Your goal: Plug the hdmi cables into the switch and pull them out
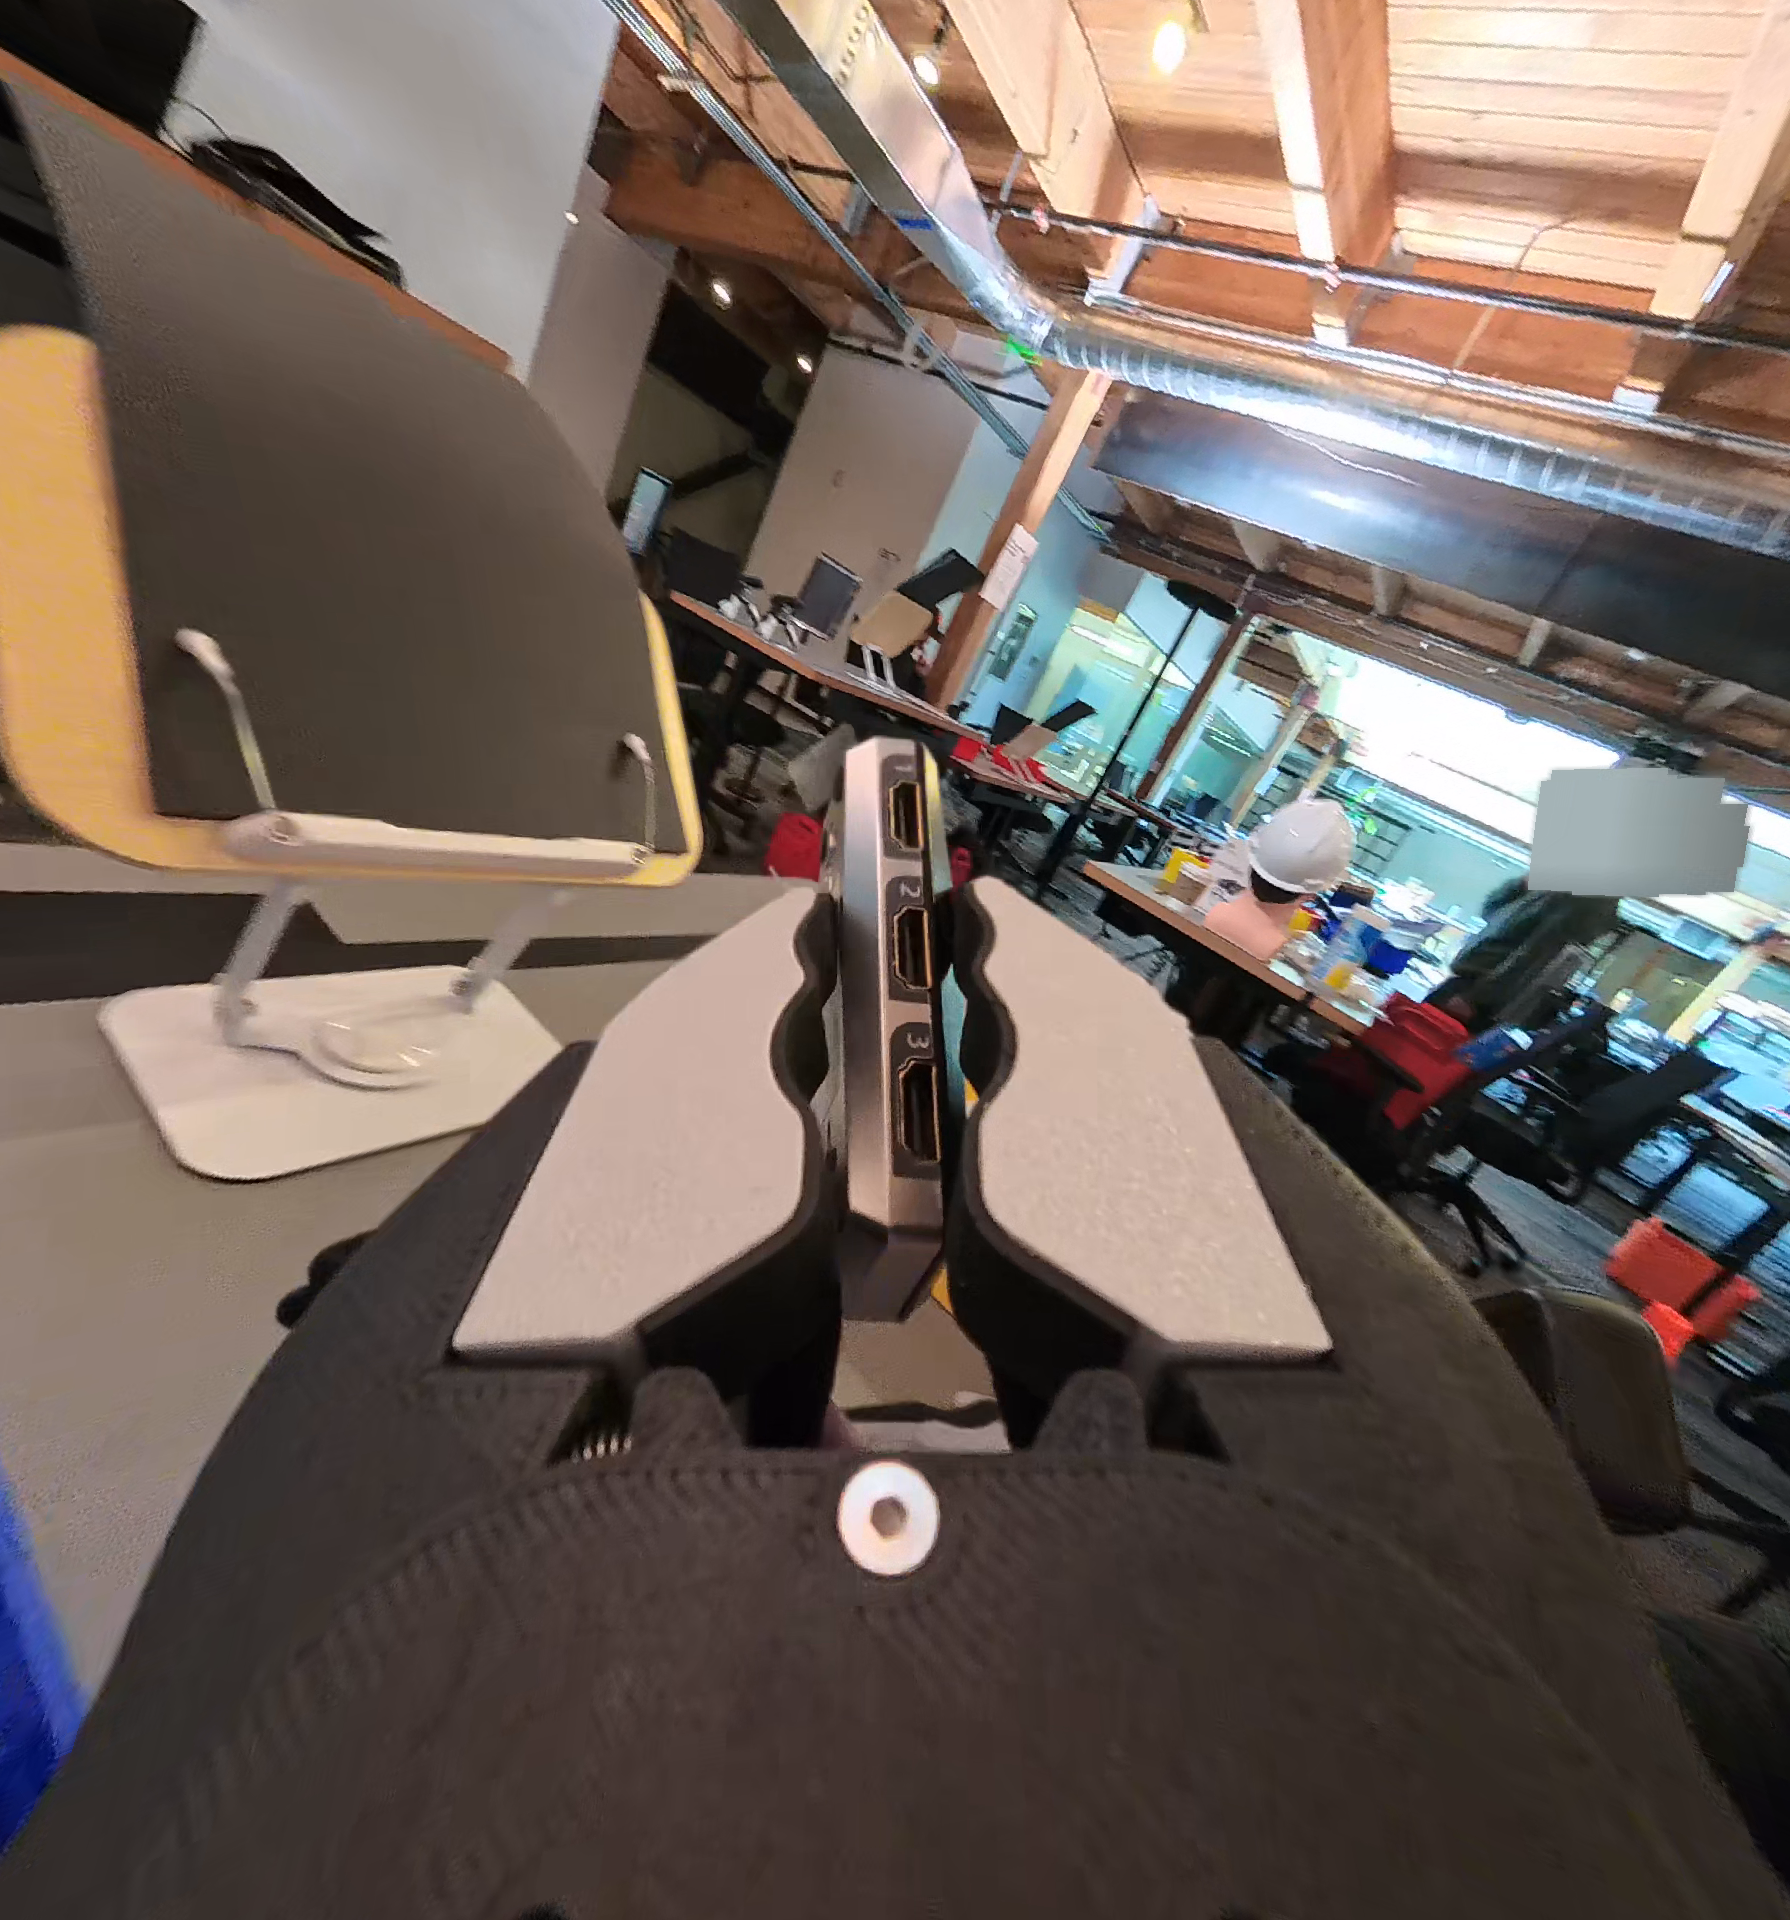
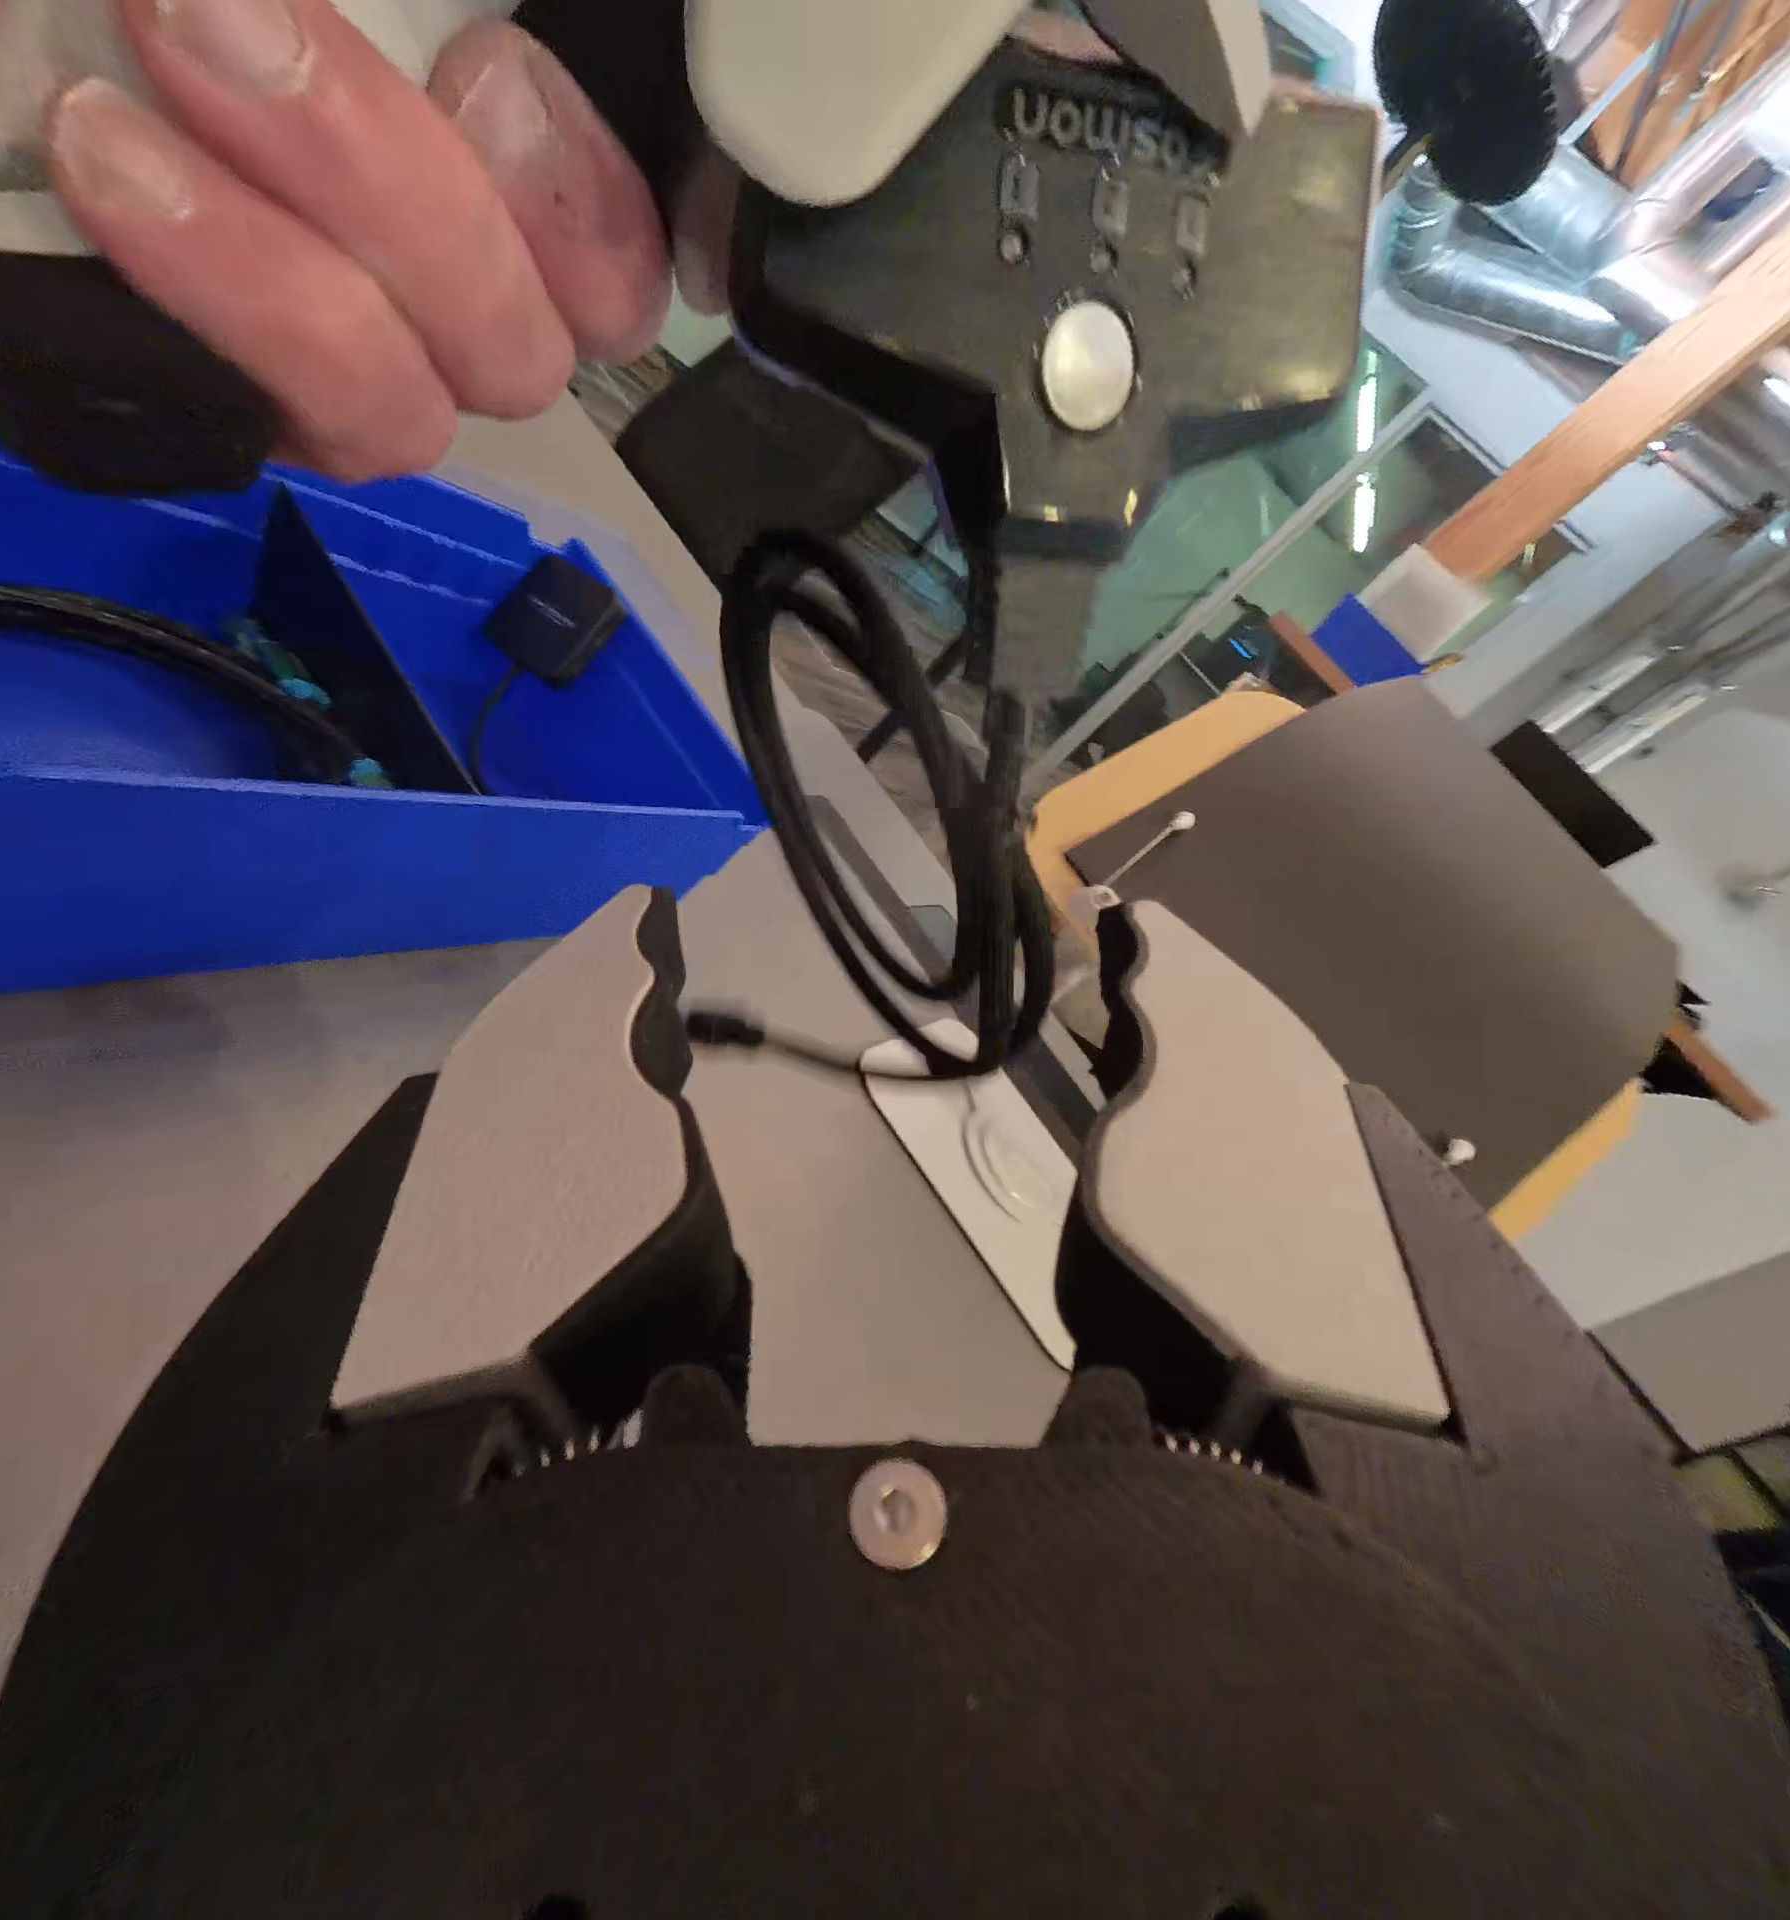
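left wrist view: my left gripper (image 1: 886, 997) was clamped on the hdmi switch (image 1: 896, 997), three ports empty; rigid, light, smooth metal, best held by its flat faces. right wrist view: my right gripper (image 2: 886, 997) stood apart, empty; black cable (image 2: 818, 790) dangled ahead.

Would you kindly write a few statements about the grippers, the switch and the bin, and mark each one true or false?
1. The left gripper is shut on the switch. True.
2. All three ports facing the left wrist camera have cables plugged in. False: all three are empty.
3. The right gripper is open and holds nothing. True.
4. The bin is red. False: it is blue.
5. A black cable hangs in a loop in front of the right gripper. True.
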### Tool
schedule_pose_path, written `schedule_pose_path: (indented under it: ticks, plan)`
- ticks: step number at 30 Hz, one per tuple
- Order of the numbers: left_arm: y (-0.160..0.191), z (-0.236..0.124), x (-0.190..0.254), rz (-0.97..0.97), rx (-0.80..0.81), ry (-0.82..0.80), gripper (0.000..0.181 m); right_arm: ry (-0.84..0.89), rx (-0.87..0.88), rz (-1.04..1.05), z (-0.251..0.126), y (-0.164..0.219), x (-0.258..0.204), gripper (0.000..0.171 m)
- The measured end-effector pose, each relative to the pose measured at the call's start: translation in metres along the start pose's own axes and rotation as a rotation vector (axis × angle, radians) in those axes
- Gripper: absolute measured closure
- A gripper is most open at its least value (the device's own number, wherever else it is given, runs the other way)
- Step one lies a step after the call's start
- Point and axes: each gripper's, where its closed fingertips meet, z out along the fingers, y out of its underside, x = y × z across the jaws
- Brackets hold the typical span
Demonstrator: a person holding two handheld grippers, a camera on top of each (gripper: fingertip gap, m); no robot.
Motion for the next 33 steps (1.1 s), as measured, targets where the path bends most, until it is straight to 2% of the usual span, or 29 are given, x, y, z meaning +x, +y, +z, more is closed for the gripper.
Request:
schedule_pose_path:
  ticks: [1, 5, 7, 8, 10, 12, 16, 19, 22, 24, 26, 29, 33]
  plan:
    - [0.007, 0.005, 0.008, -0.005, -0.012, 0.017, 0.16, 0.02, -0.009, -0.008, 0.0, 0.0, 0.002, 0.094]
    - [0.041, 0.02, 0.026, -0.054, -0.09, 0.063, 0.161, 0.08, -0.057, -0.023, -0.003, 0.009, 0.014, 0.104]
    - [0.056, 0.025, 0.028, -0.116, -0.108, 0.08, 0.161, 0.083, -0.081, -0.027, -0.004, 0.017, 0.018, 0.116]
    - [0.064, 0.027, 0.028, -0.128, -0.124, 0.085, 0.161, 0.062, -0.098, -0.033, -0.004, 0.023, 0.016, 0.133]
    - [0.077, 0.031, 0.023, -0.13, -0.149, 0.061, 0.161, 0.026, -0.138, -0.015, -0.005, 0.035, 0.016, 0.151]
    - [0.084, 0.033, 0.019, -0.136, -0.174, 0.068, 0.16, 0.0, -0.155, 0.005, -0.005, 0.046, 0.017, 0.154]
    - [0.095, 0.033, 0.007, -0.03, -0.249, 0.05, 0.16, -0.063, -0.176, 0.008, -0.004, 0.058, 0.012, 0.153]
    - [0.096, 0.029, -0.004, 0.161, -0.308, 0.038, 0.149, -0.131, -0.197, 0.08, -0.003, 0.069, 0.008, 0.153]
    - [0.088, 0.021, 0.002, 0.326, -0.334, 0.117, 0.131, -0.22, -0.189, 0.122, -0.005, 0.077, 0.001, 0.154]
    - [0.092, 0.015, 0.005, 0.51, -0.39, 0.144, 0.116, -0.278, -0.183, 0.186, -0.006, 0.081, -0.003, 0.154]
    - [0.103, 0.008, 0.005, 0.746, -0.457, 0.153, 0.109, -0.342, -0.164, 0.267, -0.006, 0.083, -0.008, 0.154]
    - [0.116, 0.004, -0.006, 1.126, -0.513, 0.09, 0.111, -0.427, -0.169, 0.317, -0.009, 0.086, -0.016, 0.154]
    - [0.139, 0.005, -0.015, 1.447, -0.566, 0.055, 0.115, -0.517, -0.21, 0.303, -0.013, 0.094, -0.031, 0.154]
